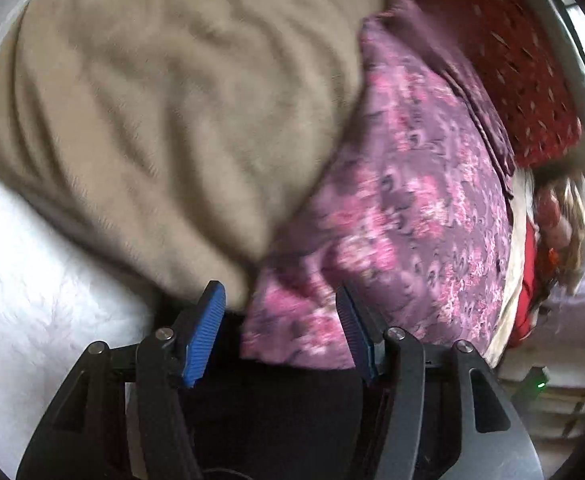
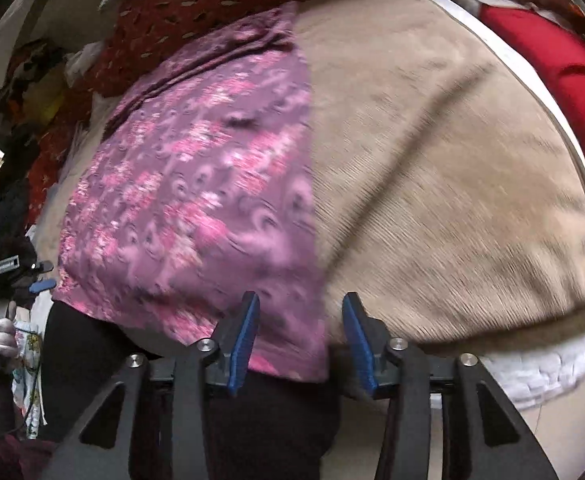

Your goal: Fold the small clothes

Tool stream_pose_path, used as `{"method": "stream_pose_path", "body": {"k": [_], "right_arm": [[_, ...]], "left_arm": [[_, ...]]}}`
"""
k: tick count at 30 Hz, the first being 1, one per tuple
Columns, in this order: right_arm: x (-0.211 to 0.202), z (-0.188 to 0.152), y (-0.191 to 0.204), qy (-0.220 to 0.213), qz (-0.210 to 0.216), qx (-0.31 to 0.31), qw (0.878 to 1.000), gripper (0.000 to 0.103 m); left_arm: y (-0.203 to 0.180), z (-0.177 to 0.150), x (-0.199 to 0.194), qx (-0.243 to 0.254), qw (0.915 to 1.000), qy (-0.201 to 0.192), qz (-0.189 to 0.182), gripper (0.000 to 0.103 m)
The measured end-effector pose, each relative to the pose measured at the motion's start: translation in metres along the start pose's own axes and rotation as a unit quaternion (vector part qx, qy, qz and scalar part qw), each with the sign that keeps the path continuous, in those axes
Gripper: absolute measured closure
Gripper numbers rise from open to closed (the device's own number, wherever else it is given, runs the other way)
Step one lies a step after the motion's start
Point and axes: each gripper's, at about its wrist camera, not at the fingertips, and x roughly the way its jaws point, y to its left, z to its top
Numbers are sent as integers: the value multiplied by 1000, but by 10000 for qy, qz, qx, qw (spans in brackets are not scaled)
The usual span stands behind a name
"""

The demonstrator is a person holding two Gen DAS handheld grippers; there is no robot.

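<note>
Only the right-wrist view shows the left claw (image 2: 38, 276) in a gloved hand (image 2: 2, 336); both claws gape empty.

Purple floral cloth (image 1: 412, 216) beside beige cloth (image 1: 164, 112); left gripper (image 1: 280, 312) jaws apart.

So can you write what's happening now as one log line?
left gripper: open, empty | right gripper: open, empty | purple floral cloth: beside beige cloth
</note>
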Motion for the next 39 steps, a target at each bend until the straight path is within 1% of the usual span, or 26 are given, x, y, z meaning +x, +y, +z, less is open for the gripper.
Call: {"method": "stream_pose_path", "body": {"k": [1,3,5,6,8,9,10,11,12,13,14,16,18,23,26,31,39], "right_arm": [[1,-3,-5,17,131,134,9998,57],[6,-8,-15,82,580,425,9974,57],[12,-11,-14,140,892,520,9946,57],[14,-11,-13,171,984,522,9936,55],[20,-10,-7,198,1038,444,9934,54],[22,-10,-5,212,1073,420,9931,54],[26,-10,-2,235,1168,400,9921,55],[27,-10,2,261,1241,356,9913,55],[27,-11,6,271,1279,257,9911,64],[27,-11,12,262,1287,107,9913,81],[26,-12,20,261,1309,-92,9910,89],[21,-14,27,135,1276,-294,9913,89],[13,-11,32,-41,1324,-380,9905,90],[-10,-5,36,-431,1604,-292,9857,91],[-21,3,39,-648,1780,-214,9817,91],[-37,24,42,-941,1914,-157,9769,91],[-49,60,46,-1244,2049,-67,9708,91]], "left_arm": [[5,-2,3,-74,9999,76,-102,47],[9,-5,9,-126,9993,197,-294,47],[8,-7,14,-121,9985,279,-462,47],[8,-8,17,-121,9978,332,-558,47],[7,-8,21,-156,9968,402,-673,47],[7,-8,22,-186,9965,397,-708,47],[5,-9,22,-187,9969,323,-697,49],[3,-10,20,-149,9973,266,-665,56],[2,-10,20,-97,9974,250,-667,80],[-1,-11,20,-47,9968,299,-739,95],[-1,-11,21,-44,9965,317,-770,95],[-4,-12,17,-9,9968,260,-761,95],[-5,-13,13,-30,9959,246,-869,95],[-12,-13,-8,-36,9914,91,-1303,95],[-20,-9,-19,25,9892,-10,-1466,95],[-37,6,-36,87,9844,-227,-1745,95],[-58,41,-50,127,9811,-424,-1881,95]]}}
